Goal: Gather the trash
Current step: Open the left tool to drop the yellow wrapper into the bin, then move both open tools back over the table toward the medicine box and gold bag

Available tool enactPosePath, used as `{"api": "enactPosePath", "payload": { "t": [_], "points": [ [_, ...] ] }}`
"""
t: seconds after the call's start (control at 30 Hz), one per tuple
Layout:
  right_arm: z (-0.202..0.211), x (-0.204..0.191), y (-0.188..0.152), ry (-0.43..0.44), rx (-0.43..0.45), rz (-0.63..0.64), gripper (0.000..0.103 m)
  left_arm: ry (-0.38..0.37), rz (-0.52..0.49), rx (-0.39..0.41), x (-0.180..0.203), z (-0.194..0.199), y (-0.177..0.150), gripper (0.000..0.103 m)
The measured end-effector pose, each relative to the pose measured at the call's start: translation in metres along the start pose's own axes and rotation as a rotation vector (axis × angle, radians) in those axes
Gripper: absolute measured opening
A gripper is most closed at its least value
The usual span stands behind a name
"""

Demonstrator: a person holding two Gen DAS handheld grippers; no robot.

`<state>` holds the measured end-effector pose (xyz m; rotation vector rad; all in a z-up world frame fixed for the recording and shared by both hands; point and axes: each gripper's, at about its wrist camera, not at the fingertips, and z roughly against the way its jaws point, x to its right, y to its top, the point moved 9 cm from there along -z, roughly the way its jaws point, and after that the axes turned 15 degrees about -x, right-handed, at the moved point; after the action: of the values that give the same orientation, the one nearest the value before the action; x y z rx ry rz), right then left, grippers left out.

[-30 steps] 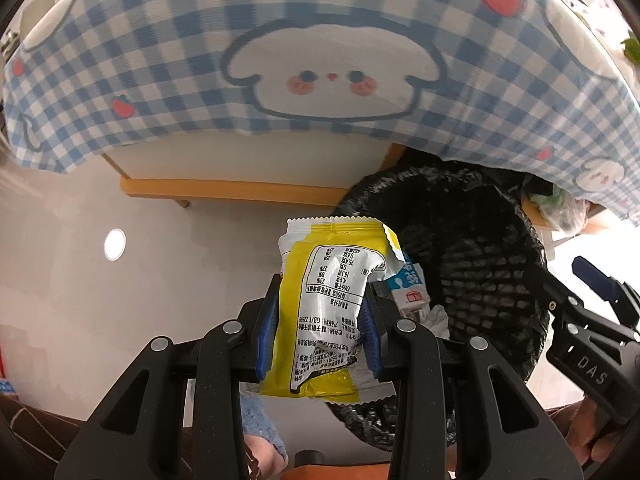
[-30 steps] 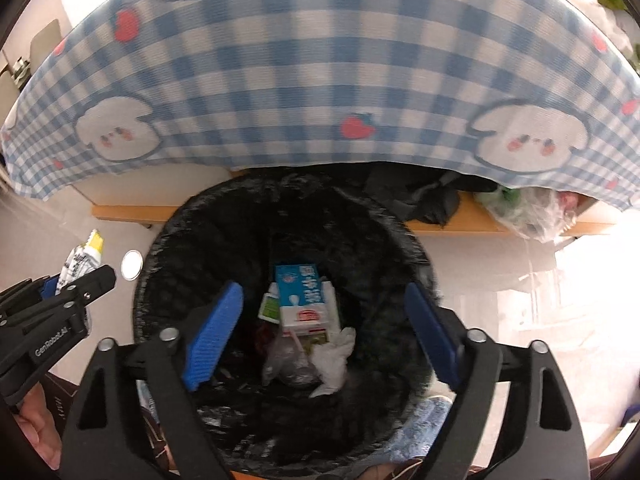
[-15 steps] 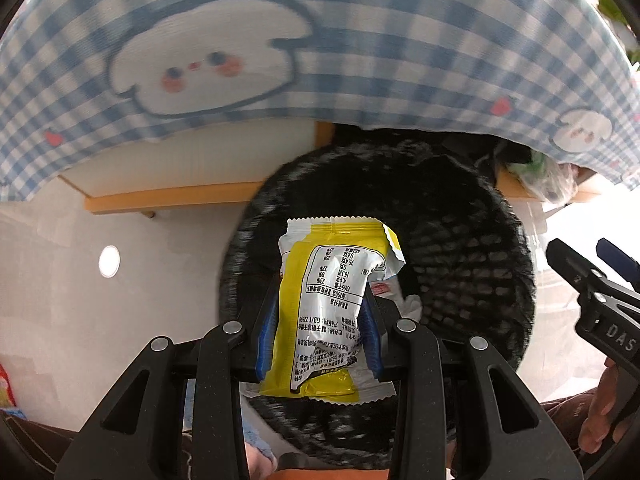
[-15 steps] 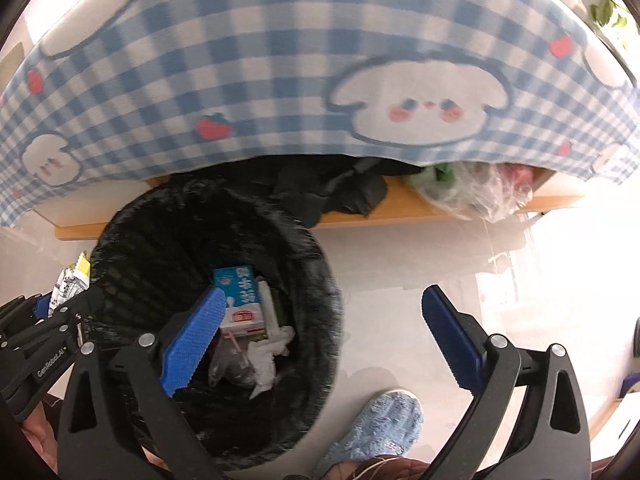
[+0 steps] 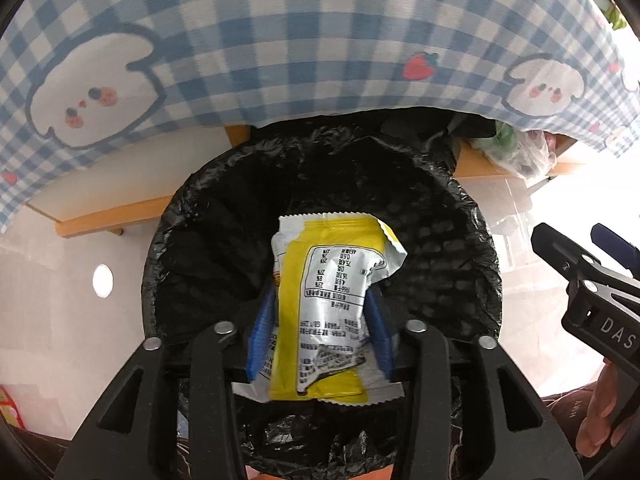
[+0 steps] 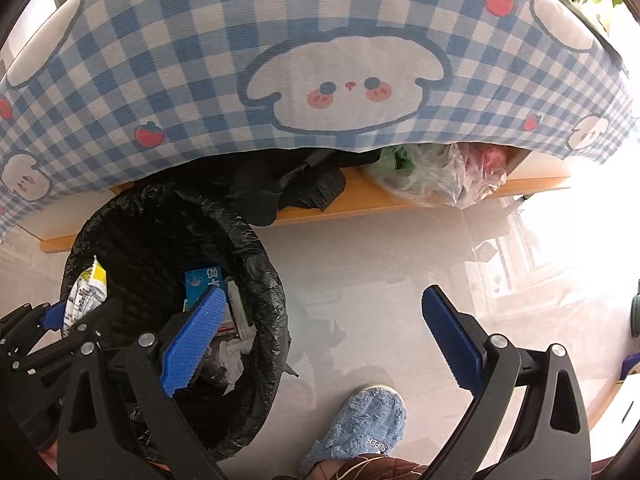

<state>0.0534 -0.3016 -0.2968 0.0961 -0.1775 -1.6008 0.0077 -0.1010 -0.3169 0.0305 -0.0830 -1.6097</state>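
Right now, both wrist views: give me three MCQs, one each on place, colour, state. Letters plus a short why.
1. Where is the yellow wrapper?
A. Lying on the floor
B. Between the fingers of the left gripper, above the black-lined bin
C. On the shelf under the tablecloth

2. What colour is the slipper beside the bin?
A. Light blue
B. Red
C. Black

3. How does the right gripper stand?
A. Shut on a milk carton
B. Shut on a tissue
C. Open, nothing between its pads

Answers:
1 B: the left wrist view shows the wrapper between the blue pads with the bin's mouth behind it; those jaws have just been opening.
2 A: the right wrist view shows a fuzzy light blue slipper on the pale floor.
3 C: its blue pads stand wide apart over bare floor and the bin's rim.
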Motion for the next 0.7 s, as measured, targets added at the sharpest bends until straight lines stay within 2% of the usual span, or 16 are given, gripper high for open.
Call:
{"api": "enactPosePath", "payload": {
  "t": [0.27,0.33,0.4,0.53,0.7],
  "points": [
    [0.003,0.000,0.002,0.003,0.004,-0.001,0.095,0.026,-0.002,0.024,-0.004,0.004,0.004,0.064],
    [0.007,0.000,0.003,0.006,0.007,-0.005,0.095,0.032,0.001,0.029,-0.008,0.009,0.005,0.073],
    [0.012,-0.001,0.004,0.007,0.015,-0.005,0.095,0.033,0.009,0.043,-0.014,0.017,0.006,0.075],
    [0.029,-0.006,0.009,-0.002,0.045,0.019,0.095,0.020,0.042,0.085,-0.025,0.038,0.008,0.086],
    [0.061,-0.011,0.018,0.010,0.110,0.032,0.095,0.025,0.062,0.144,-0.036,0.070,0.009,0.094]
  ]
}}
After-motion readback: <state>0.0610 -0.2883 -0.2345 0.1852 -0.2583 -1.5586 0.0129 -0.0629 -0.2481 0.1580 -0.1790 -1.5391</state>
